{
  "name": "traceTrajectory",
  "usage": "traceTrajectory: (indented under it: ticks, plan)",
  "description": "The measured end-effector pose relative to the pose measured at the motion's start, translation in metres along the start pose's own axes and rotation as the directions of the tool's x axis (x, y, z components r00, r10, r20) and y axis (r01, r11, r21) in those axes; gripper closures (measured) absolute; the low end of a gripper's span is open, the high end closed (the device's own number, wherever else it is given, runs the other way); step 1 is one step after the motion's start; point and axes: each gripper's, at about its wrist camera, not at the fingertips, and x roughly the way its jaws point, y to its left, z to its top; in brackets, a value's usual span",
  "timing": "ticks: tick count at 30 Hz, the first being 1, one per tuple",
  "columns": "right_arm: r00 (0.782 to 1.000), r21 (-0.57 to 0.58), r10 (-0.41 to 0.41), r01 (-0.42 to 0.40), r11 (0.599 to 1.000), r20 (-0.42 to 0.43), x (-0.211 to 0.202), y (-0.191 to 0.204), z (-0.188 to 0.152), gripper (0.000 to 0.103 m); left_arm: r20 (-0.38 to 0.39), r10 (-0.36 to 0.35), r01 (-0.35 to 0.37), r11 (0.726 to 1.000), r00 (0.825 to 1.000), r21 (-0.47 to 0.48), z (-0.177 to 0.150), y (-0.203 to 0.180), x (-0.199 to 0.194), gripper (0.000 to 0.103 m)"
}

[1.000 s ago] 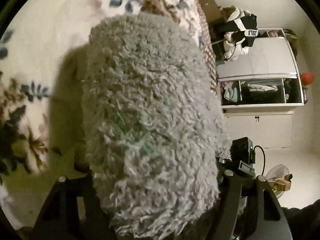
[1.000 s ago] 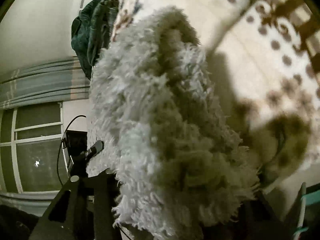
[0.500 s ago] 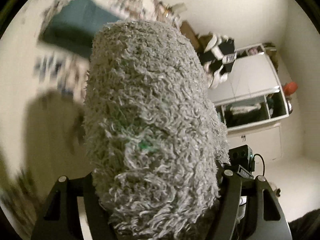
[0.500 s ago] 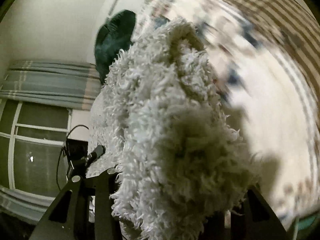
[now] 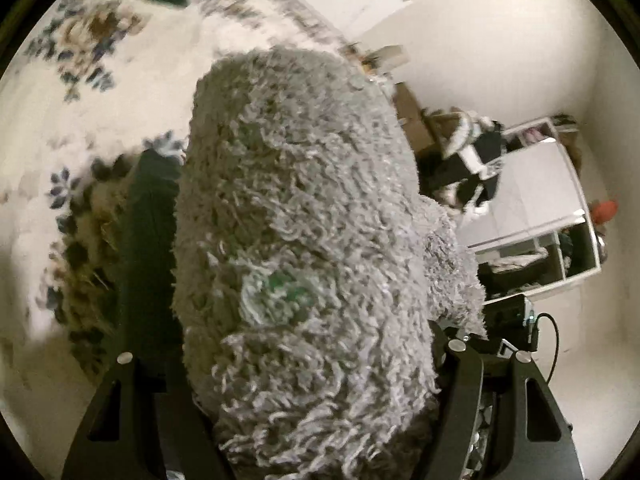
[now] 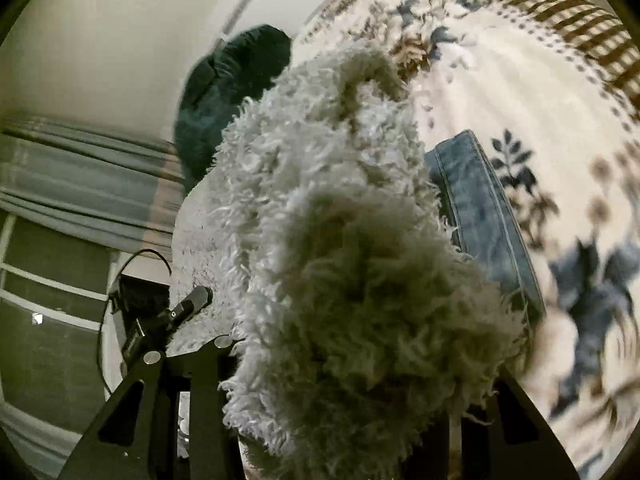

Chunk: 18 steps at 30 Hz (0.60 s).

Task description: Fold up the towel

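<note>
A shaggy grey towel [image 5: 304, 232] fills the middle of the left wrist view, bunched between the black fingers of my left gripper [image 5: 308, 392], which is shut on it. In the right wrist view the same fluffy towel [image 6: 352, 264] bulges over my right gripper [image 6: 344, 412], also shut on it. The fingertips of both grippers are buried in the pile. The towel is held up above a floral bedspread [image 5: 52, 128]. A faint green mark shows in the pile in the left wrist view.
A folded blue denim piece [image 6: 480, 208] lies on the floral bedspread [image 6: 520, 92] just behind the towel. A dark green garment [image 6: 228, 92] sits at the far edge near curtains. A white wardrobe [image 5: 532, 196] with clothes stands to the right.
Both grippers have swung with the towel across the bed. The denim piece now shows in the right view, and the bedspread pattern has shifted in both views.
</note>
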Motion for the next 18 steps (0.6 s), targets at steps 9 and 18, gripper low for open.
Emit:
traceTrajectory:
  ticks: [9, 18]
  plan:
    - [0.978, -0.008, -0.209, 0.209, 0.978, -0.024, 0.010, -0.011, 0.047, 0.025, -0.070, 0.090, -0.097, 0.990, 0.993, -0.100, -0.007, 0.033, -0.002, 0.031]
    - [0.760, -0.203, -0.620, 0.650, 0.733, 0.196, -0.036, 0.066, 0.011, 0.015, 0.114, 0.547, -0.559, 0.809, 0.829, 0.183, -0.044, -0.044, -0.061, 0.022]
